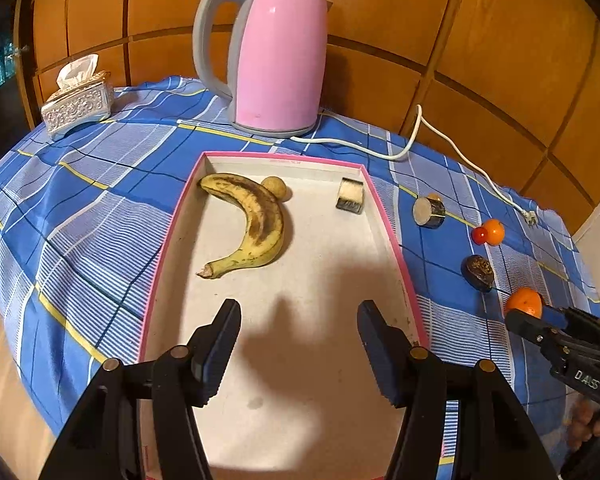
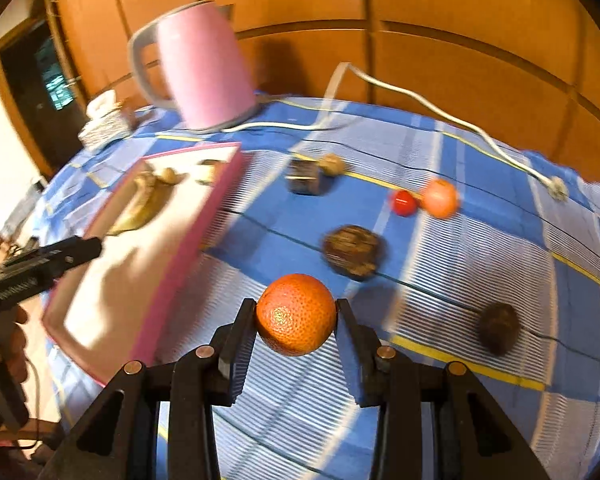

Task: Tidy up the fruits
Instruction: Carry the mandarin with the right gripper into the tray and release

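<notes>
A pink-rimmed tray (image 1: 388,224) holds a spotted banana (image 1: 252,224), a small tan fruit (image 1: 275,187) and a cut fruit piece (image 1: 350,195). My left gripper (image 1: 299,354) is open and empty above the tray's near half. My right gripper (image 2: 296,334) is shut on an orange (image 2: 296,314) and holds it over the cloth right of the tray (image 2: 172,280); it shows in the left wrist view (image 1: 530,318) too. On the cloth lie a cut piece (image 2: 304,177), a red fruit (image 2: 403,202), a small orange fruit (image 2: 440,198) and two dark fruits (image 2: 352,252) (image 2: 498,328).
A pink kettle (image 1: 278,56) stands behind the tray, its white cord (image 1: 452,148) trailing right across the blue checked cloth (image 1: 80,208). A silver tissue box (image 1: 78,104) sits at the far left. Wooden panels back the table.
</notes>
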The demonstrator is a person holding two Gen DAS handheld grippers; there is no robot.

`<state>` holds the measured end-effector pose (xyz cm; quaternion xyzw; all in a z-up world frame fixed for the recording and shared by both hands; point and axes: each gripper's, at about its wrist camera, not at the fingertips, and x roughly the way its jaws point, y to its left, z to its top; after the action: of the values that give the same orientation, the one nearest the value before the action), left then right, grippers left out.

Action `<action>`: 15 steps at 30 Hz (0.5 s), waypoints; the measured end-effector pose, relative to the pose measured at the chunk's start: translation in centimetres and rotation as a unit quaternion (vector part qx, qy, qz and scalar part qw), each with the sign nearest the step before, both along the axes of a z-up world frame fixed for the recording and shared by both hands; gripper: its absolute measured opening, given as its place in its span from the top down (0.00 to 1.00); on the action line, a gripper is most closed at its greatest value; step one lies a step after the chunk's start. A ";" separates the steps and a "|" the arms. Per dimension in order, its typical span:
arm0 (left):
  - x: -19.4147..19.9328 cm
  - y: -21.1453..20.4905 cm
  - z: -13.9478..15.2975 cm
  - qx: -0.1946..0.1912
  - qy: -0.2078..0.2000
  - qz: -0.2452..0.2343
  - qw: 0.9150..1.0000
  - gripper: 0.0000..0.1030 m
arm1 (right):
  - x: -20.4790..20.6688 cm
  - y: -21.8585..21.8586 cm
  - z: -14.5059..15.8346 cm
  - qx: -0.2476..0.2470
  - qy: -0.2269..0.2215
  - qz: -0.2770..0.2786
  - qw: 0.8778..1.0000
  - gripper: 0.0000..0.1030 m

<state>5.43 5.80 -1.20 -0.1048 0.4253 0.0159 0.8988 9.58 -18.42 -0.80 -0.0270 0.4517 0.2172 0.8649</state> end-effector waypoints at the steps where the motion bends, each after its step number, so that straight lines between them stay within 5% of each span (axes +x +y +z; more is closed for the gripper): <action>1: -0.1 0.2 0.0 -0.002 0.000 0.002 1.000 0.40 | 0.0 0.7 0.2 0.002 0.001 0.010 1.000 0.62; 15: -0.8 1.5 -0.6 -0.014 0.007 0.016 1.000 0.40 | -0.9 7.7 0.6 0.008 0.007 0.108 0.994 0.62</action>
<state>4.68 7.25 -1.76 -0.1238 0.4300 0.0256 0.8939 8.70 -10.71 -0.18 -0.0678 0.4501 0.3133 0.8334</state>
